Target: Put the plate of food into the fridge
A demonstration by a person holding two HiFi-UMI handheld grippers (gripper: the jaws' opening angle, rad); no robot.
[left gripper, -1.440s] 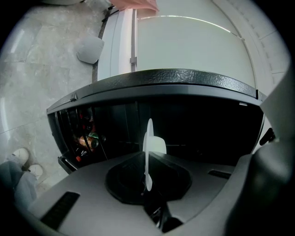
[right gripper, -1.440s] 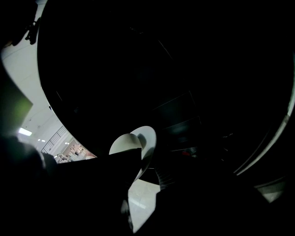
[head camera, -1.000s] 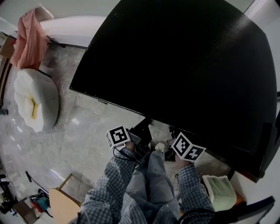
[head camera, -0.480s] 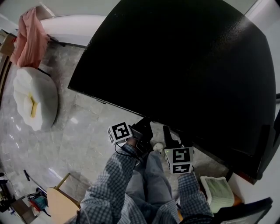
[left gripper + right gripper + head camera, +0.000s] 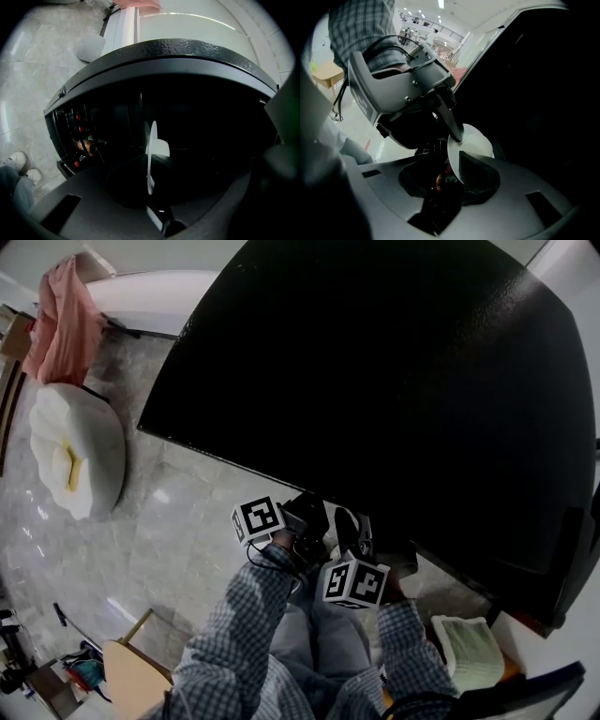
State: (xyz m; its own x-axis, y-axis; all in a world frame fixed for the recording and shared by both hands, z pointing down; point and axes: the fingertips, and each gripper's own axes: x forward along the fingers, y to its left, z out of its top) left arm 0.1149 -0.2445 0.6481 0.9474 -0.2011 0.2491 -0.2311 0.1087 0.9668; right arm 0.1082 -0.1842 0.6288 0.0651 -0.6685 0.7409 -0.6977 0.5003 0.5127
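Your left tool (image 5: 150, 161) is clamped on the rim of the white plate (image 5: 151, 150). Its own view shows the plate edge-on, a thin white line between the jaws. The right gripper view shows one of its fingers (image 5: 452, 124) lying across the plate's upper edge.

Your right tool (image 5: 452, 176) has just been opening and its jaws stand wide. The plate's lower part sits between them, with no pad plainly pressing on it. Small red and orange bits show low beside the plate there, too dark to name.

In the head view the two tools meet close together above your legs, the left marker cube (image 5: 257, 521) just beside the right one (image 5: 356, 583), with your checked sleeves (image 5: 234, 634) behind them.

Straight ahead of both — filling most of the head view — is the black fridge (image 5: 394, 381). The plate is held at its dark front, low down — whether it has passed inside, the views don't show.

Pale marble floor (image 5: 169, 531) runs off to your left, where a white cushion (image 5: 75, 460) lies near a pink cloth (image 5: 61, 320).
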